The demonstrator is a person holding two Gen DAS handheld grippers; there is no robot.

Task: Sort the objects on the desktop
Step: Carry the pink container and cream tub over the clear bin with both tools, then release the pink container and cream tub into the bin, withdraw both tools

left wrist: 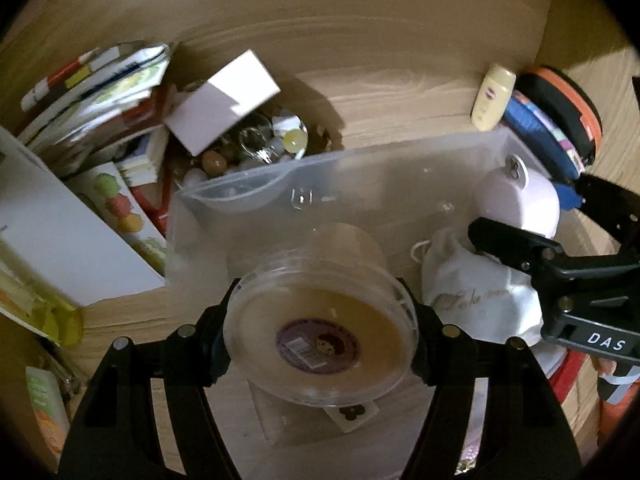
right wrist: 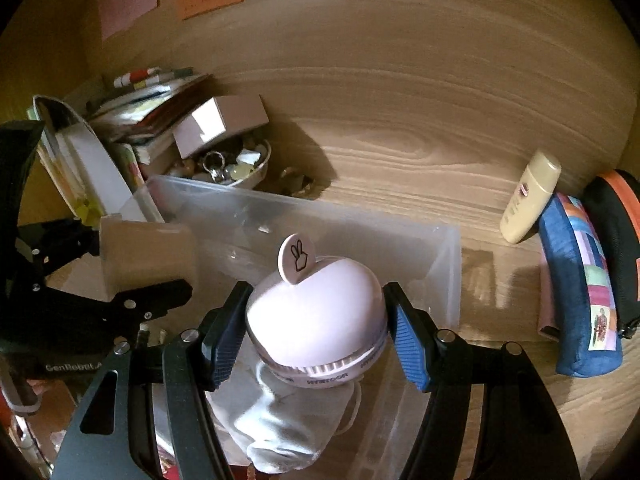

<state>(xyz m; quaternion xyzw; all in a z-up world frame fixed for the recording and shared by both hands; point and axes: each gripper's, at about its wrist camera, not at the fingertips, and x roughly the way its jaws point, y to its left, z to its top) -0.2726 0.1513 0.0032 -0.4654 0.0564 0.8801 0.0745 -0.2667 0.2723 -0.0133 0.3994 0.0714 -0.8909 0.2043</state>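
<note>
My left gripper (left wrist: 320, 344) is shut on a round clear tub (left wrist: 320, 328) with a beige filling and a purple label, held over the clear plastic bin (left wrist: 240, 184). My right gripper (right wrist: 316, 336) is shut on a pale pink round gadget (right wrist: 316, 312) with a peace-sign tab, also over the bin (right wrist: 448, 264). The gadget shows in the left wrist view (left wrist: 520, 200) too. A white drawstring pouch (left wrist: 472, 280) lies in the bin under the right gripper (left wrist: 532, 220). The tub shows at the left of the right wrist view (right wrist: 148, 260).
A bowl of stones and trinkets (right wrist: 228, 168), a white box (left wrist: 224, 100) and stacked books (left wrist: 92, 96) stand behind the bin at the left. A cream lotion bottle (right wrist: 528, 196), a blue patchwork pencil case (right wrist: 580, 292) and a black-orange pouch (right wrist: 624, 240) lie on the right.
</note>
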